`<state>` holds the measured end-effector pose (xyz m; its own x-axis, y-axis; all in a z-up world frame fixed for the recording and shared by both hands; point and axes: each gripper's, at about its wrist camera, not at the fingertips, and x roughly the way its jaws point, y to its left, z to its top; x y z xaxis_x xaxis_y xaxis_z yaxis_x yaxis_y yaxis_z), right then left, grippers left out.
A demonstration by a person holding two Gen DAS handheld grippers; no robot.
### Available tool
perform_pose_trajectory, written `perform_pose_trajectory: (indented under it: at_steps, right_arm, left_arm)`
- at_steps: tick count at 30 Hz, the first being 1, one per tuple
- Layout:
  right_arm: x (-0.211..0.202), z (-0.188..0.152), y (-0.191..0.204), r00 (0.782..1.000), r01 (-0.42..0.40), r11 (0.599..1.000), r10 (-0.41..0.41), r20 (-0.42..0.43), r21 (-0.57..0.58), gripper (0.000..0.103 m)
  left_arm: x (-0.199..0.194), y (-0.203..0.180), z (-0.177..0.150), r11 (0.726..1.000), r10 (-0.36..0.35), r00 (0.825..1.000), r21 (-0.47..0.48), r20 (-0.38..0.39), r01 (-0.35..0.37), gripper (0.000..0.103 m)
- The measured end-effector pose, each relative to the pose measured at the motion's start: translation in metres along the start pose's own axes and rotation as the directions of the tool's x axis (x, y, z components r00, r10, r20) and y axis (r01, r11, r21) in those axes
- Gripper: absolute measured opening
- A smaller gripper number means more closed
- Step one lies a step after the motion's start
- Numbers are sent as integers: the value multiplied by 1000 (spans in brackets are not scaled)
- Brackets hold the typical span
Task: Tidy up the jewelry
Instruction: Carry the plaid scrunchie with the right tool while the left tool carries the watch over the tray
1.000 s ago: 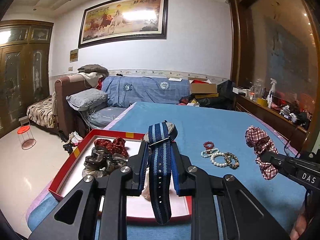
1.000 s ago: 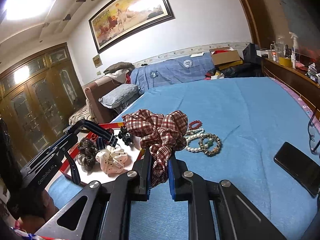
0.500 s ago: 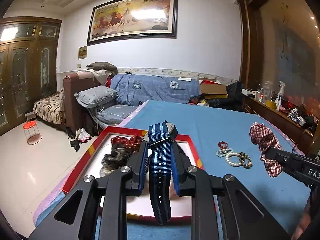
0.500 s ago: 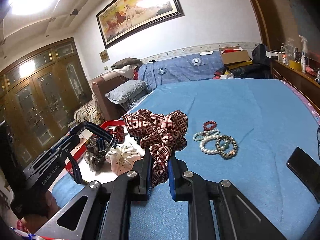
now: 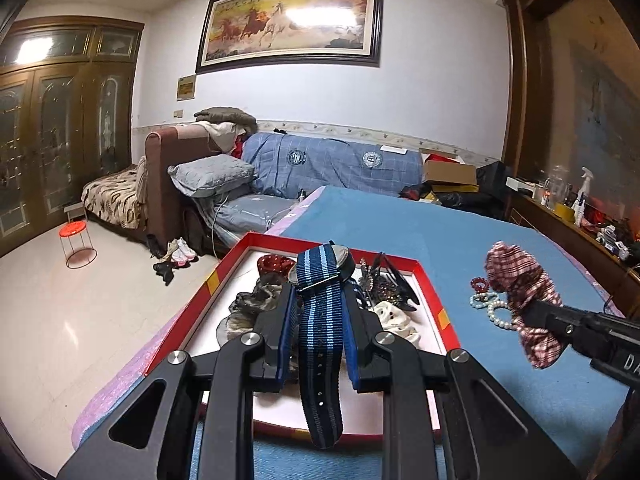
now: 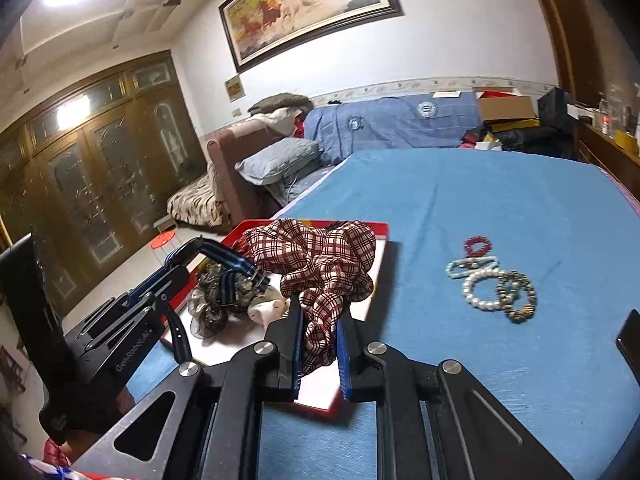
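Between the left gripper's (image 5: 320,340) fingers we had the striped watch (image 5: 322,280), pads closed down on the strap a little behind the case, so the case sat just past the fingertips and the free tail hung below and behind them. Directly under and ahead of that claw was the red tray (image 5: 434,292), already carrying dark scrunchies (image 5: 256,300), a white scrunchie (image 5: 396,318) and a black hair claw (image 5: 394,282). Over on the other side, the right gripper (image 6: 318,344) was pinched nearly shut on the plaid scrunchie (image 6: 320,260), most of the fabric ballooning out above and ahead of the fingertips, hanging over the tray's near right edge in its own view. Beaded bracelets (image 6: 494,284) lay loose on the blue cover (image 6: 480,200), well to the right of that claw and not touched. Handling read, as a judgement: the watch is light overall but front-heavy, woven strap is soft and floppy, grippy enough, case likely scratchable, so we would hold the strap close to the case as it was, not the tail. The scrunchie is near weightless, squashy, no damage risk, any fold works, but it can snag on a pad at release. Bracelets look slippery and elastic; we would hook one through its loop rather than pinch single beads.
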<state>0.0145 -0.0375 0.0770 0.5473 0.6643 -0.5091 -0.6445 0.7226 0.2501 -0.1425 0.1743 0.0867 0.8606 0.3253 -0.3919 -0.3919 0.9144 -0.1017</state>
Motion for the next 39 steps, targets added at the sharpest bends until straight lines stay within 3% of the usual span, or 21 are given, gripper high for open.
perform_pose_trajectory:
  at_steps: [19, 39]
  right_arm:
    - [62, -16, 25, 990, -12, 999, 7, -140, -34, 16]
    - [84, -19, 32, 982, -7, 999, 0, -190, -35, 16]
  left_arm:
    - [17, 16, -17, 999, 20, 999, -31, -43, -22, 21]
    - [28, 18, -20, 998, 54, 995, -29, -87, -57, 21]
